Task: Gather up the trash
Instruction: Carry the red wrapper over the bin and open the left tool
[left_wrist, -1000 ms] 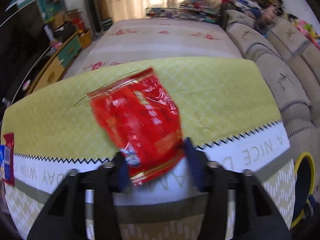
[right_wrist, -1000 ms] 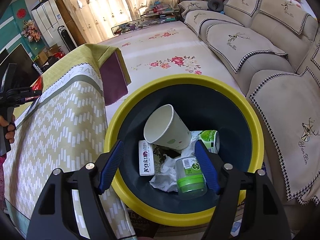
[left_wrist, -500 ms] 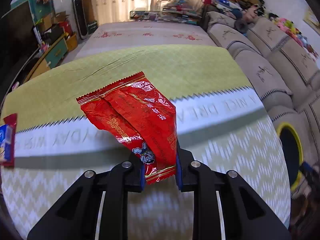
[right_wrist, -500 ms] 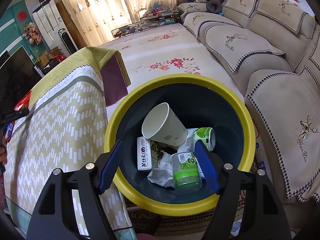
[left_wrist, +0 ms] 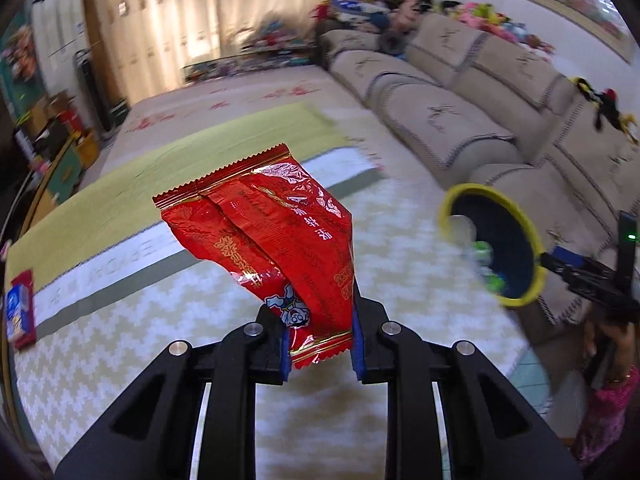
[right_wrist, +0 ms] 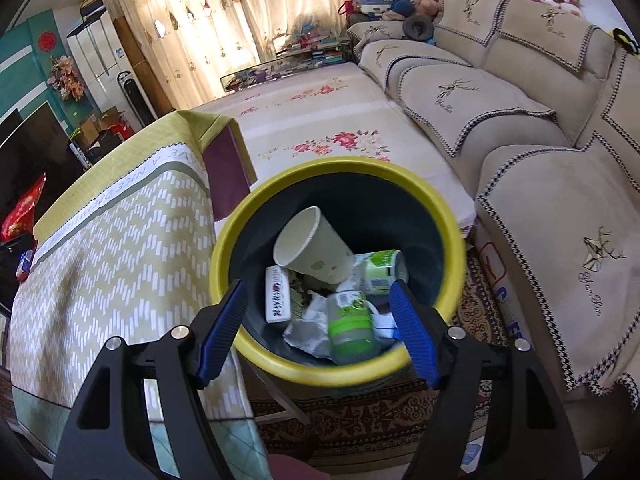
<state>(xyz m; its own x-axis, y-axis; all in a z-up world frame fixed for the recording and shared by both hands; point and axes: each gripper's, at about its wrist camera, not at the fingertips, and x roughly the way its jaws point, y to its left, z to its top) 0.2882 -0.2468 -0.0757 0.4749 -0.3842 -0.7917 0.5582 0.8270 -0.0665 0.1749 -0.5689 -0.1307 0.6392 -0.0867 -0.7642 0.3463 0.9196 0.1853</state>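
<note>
A crinkled red snack wrapper (left_wrist: 272,236) stands up from my left gripper (left_wrist: 318,344), whose blue pads are shut on its lower edge, lifted above the patterned tablecloth (left_wrist: 120,320). The same wrapper (right_wrist: 22,212) shows at the far left of the right wrist view. A yellow-rimmed dark bin (right_wrist: 444,216) sits below my right gripper (right_wrist: 318,328), which hangs open above it with nothing between its fingers. The bin (left_wrist: 528,236) lies to the right in the left wrist view. Inside it are a paper cup (right_wrist: 312,246), a small carton (right_wrist: 278,300), a clear green-lidded cup (right_wrist: 352,326) and crumpled paper.
A small red and blue packet (left_wrist: 20,312) lies at the table's left edge. A beige sofa (right_wrist: 520,140) runs along the right, with a floral mat (right_wrist: 332,128) on the floor between it and the table. A person's sleeve (left_wrist: 604,412) shows at the lower right.
My left gripper closed on the red wrapper, lifted it off the table and swung right, bringing the bin into its view. The right gripper drew back slightly over the bin.
</note>
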